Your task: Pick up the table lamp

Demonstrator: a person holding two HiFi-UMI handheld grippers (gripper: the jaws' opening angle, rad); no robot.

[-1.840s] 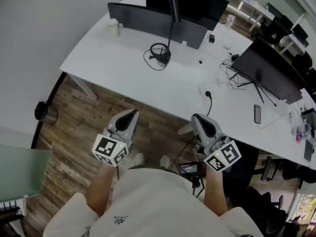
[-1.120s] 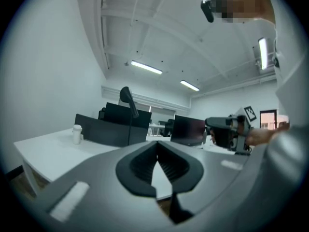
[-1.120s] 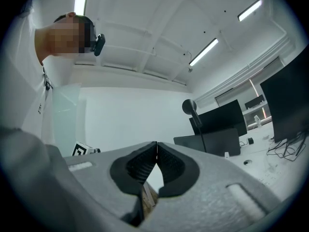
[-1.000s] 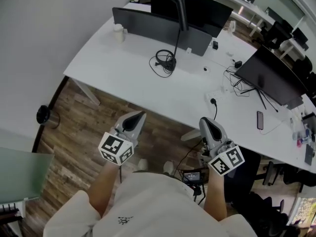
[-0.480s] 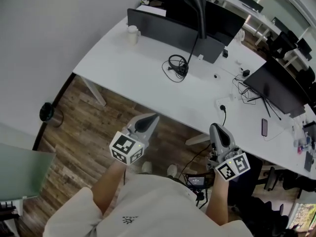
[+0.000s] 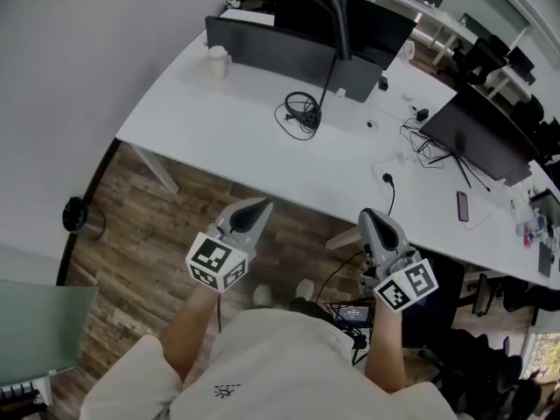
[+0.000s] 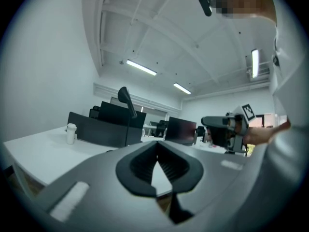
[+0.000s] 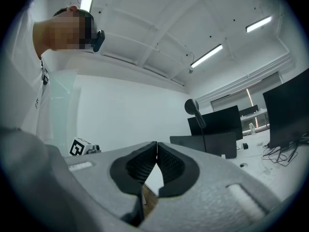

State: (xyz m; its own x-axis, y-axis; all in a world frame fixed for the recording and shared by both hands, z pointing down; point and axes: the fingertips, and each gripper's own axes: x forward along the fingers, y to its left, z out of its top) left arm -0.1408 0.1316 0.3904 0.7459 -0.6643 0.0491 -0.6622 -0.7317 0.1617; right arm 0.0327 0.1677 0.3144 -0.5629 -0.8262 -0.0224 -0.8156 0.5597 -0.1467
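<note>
Above the wood floor (image 6: 149, 234) in the head view, my left gripper (image 6: 261, 205) and right gripper (image 6: 368, 214) short of the white desk (image 6: 214, 116), black table lamp (image 6: 337, 24) upright mid-desk, well apart from both, left gripper view, jaws clenched on nothing, right gripper view, the same.

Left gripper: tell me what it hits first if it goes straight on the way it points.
Likely the near edge of the white desk; the left gripper points level at it over the wooden floor. Whether it would instead skim just above the desktop is unclear.
</note>
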